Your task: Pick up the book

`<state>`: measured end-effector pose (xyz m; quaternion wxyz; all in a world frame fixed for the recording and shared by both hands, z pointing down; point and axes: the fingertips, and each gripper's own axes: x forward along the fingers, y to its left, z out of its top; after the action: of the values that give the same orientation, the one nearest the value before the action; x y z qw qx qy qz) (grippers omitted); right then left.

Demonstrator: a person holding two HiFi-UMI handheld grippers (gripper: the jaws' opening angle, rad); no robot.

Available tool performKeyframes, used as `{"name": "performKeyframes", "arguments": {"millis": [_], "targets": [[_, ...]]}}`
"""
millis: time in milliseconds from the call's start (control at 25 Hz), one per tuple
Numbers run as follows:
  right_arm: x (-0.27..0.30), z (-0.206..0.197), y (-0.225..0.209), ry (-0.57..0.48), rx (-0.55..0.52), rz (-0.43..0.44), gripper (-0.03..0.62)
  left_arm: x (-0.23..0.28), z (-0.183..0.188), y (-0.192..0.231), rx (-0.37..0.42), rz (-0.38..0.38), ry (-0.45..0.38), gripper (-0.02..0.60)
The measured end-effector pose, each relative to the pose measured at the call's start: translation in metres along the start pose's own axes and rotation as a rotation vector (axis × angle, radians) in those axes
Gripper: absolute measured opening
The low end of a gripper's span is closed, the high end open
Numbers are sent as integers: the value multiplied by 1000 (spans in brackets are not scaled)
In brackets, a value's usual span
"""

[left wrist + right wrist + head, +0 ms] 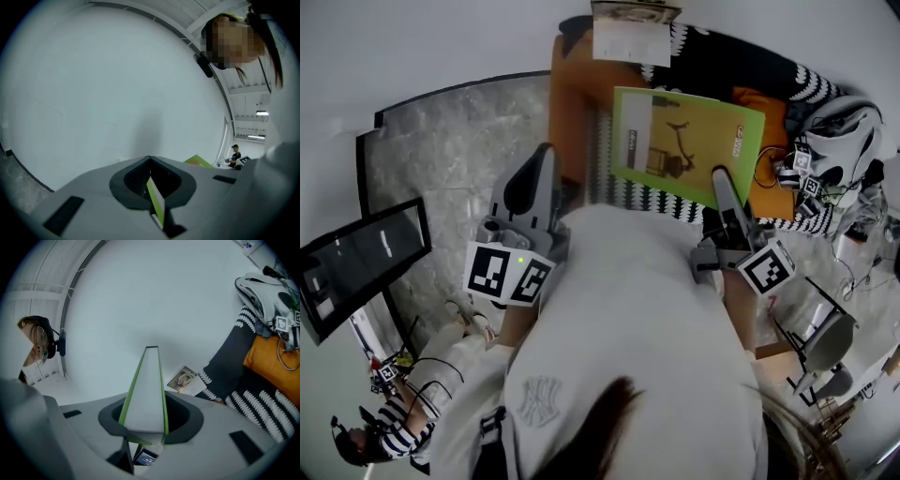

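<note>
Book (pixel 684 141) sits clamped in right gripper (pixel 724 180), left gripper (pixel 150 160) pinched shut on thin green strip (pixel 156 201).

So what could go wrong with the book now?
The right gripper pinches the book at only one edge. The rest hangs free, so it could tip or slide out of the jaws. If it drops, it might land on the white device close by.

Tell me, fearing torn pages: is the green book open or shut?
Shut. The book shows one flat cover; the right gripper view shows both green covers hugging its pages.
</note>
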<state>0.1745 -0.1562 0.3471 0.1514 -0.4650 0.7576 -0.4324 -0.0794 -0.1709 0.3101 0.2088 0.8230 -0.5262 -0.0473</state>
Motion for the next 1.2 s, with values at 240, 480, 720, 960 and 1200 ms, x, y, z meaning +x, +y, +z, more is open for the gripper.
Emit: {"name": "performKeyframes", "arguments": {"millis": [240, 480, 720, 960, 1200], "targets": [[1, 0, -3, 2, 17, -4, 149, -3, 3, 4, 3, 15, -8, 9], [-1, -2, -6, -2, 38, -9, 149, -4, 2, 3, 4, 15, -6, 9], [-3, -3, -7, 4, 42, -8, 149, -4, 2, 1, 4, 15, -7, 9], [-13, -5, -7, -9, 60, -9, 149, -10, 1, -5, 6, 11, -7, 9], [-12, -8, -11, 1, 86, -22, 149, -9, 1, -1, 4, 17, 3, 9]]}}
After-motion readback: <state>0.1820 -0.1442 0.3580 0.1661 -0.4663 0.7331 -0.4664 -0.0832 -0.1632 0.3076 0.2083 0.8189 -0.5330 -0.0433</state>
